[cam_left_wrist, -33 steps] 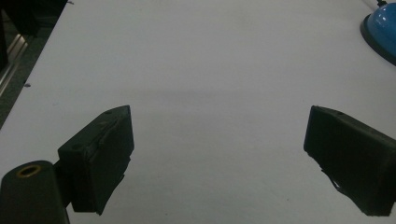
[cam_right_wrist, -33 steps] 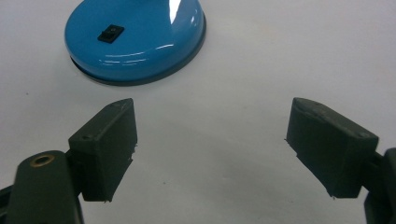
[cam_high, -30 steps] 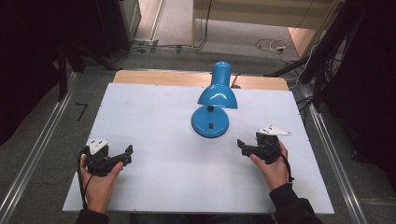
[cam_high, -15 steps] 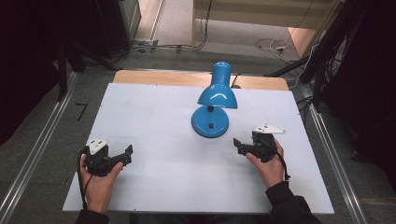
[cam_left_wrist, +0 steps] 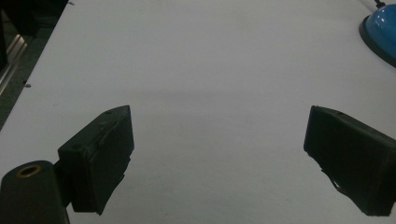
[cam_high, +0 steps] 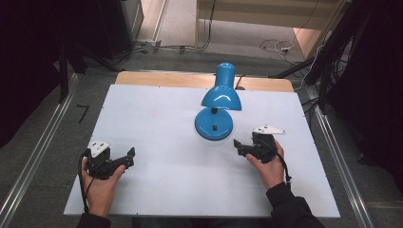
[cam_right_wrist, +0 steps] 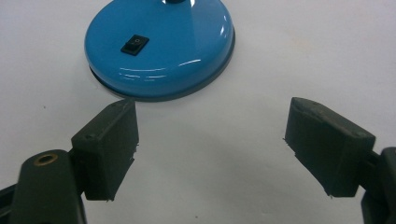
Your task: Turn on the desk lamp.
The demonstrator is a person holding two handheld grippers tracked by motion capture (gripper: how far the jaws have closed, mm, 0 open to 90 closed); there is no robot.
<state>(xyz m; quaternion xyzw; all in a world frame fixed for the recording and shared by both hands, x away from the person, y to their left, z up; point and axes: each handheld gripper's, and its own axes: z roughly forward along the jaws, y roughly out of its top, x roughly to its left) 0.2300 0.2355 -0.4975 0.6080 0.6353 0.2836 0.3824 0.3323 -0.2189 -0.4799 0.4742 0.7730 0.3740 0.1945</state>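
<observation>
Lamp (cam_high: 217, 105), blue, is seen standing upright on the white table (cam_high: 157, 118), just ahead of the right gripper (cam_high: 240, 145) and well apart from the left gripper (cam_high: 127, 157). Its round base (cam_high: 214, 126) is set on the table surface, and its shade (cam_high: 221, 98) is tilted over the base.

The right gripper is held in the right hand (cam_high: 266, 161) near the base, with its jaws spread wide and nothing between them. In the right gripper view, the base (cam_right_wrist: 161, 44) is shown just beyond the jaw tips, apart from both, with bare table (cam_right_wrist: 289, 56) between the jaws. A black rocker switch (cam_right_wrist: 135, 45) is resolved on the base in this view; in the high view it is reduced to a small dark mark.

The left gripper is held in the left hand (cam_high: 100, 183), jaws likewise released wide and empty. In the left gripper view, open table (cam_left_wrist: 205, 84) is shown ahead of the jaws, and an edge of the base (cam_left_wrist: 380, 32) is caught far ahead and to the right of that gripper.

The shade and both hands are presented in the high view, together with the grey plate (cam_high: 269, 129) on top of the right gripper. Dark floor with cables (cam_high: 180, 47) is seen beyond the table's far edge.
</observation>
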